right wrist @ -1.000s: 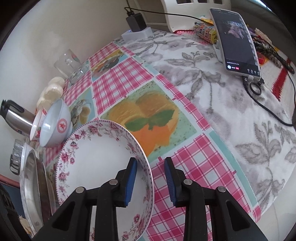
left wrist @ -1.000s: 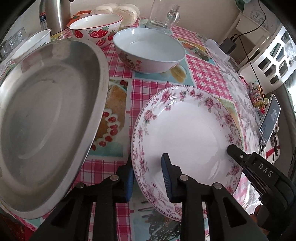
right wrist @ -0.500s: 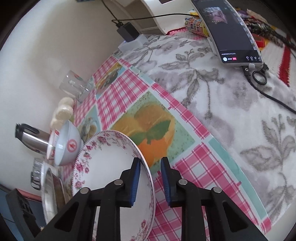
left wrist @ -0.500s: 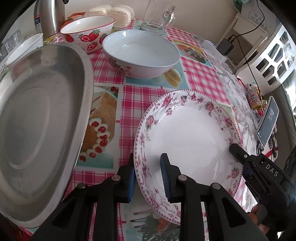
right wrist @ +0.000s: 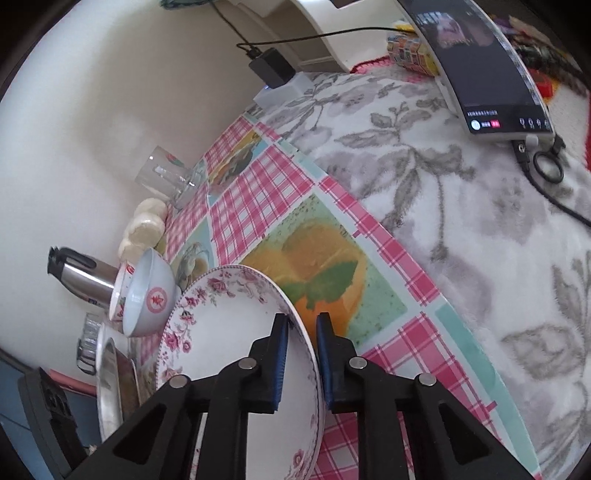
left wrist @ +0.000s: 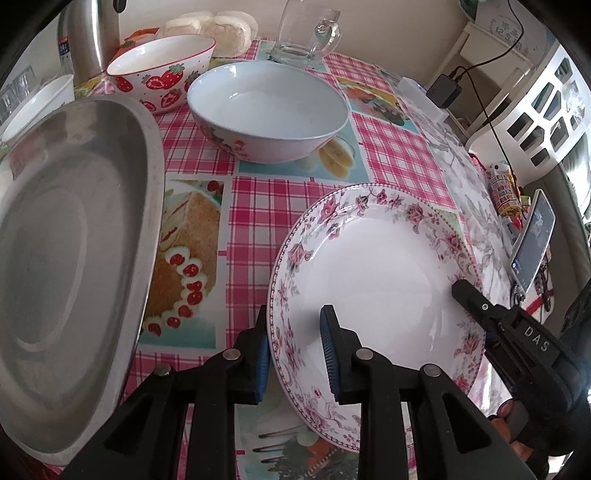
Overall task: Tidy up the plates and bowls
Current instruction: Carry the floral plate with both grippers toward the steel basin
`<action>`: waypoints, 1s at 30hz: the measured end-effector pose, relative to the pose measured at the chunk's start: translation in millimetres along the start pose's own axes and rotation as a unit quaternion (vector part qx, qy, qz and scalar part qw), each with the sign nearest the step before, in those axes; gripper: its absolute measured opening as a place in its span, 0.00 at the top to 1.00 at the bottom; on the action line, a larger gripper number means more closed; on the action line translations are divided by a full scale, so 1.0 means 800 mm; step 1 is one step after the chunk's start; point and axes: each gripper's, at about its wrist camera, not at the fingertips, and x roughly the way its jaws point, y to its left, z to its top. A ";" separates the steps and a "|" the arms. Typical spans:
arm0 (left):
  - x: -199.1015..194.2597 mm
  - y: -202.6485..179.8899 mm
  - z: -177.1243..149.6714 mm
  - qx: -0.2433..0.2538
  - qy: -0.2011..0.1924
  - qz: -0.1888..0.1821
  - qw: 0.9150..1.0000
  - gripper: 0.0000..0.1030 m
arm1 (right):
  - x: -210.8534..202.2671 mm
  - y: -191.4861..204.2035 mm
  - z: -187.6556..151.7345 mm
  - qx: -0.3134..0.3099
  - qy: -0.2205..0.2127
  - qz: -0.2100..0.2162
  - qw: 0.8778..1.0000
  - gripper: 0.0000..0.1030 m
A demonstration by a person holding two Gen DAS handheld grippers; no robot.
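A white floral plate lies on the checked tablecloth. My left gripper straddles its left rim, one blue pad under the edge and one on the inner face, shut on it. At the plate's right rim, one finger of my right gripper reaches in. In the right wrist view the right gripper has the floral plate's rim between its pads, its jaws closing onto it. A pale blue bowl, a strawberry bowl and a large steel dish stand nearby.
A glass mug, a steel flask, buns and a white cup line the back. On the right, a phone with its cable rests on grey-leaf cloth. A charger and white basket stand beyond.
The right gripper's pads have drawn together onto the plate's rim, and its view has tipped. The left gripper has kept its hold; the bowls and steel dish slid slightly left in its view.
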 end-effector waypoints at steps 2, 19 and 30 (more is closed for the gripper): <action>-0.001 -0.001 0.000 0.000 0.004 -0.007 1.000 0.74 | -0.004 -0.002 -0.001 0.001 -0.002 -0.001 1.000 0.83; -0.037 -0.015 0.003 0.035 -0.026 -0.038 0.998 0.74 | -0.046 -0.005 -0.008 0.003 -0.042 0.006 0.999 0.83; -0.071 -0.023 0.004 0.056 -0.056 -0.059 0.995 0.74 | -0.072 -0.003 -0.015 0.007 -0.068 0.009 0.998 0.83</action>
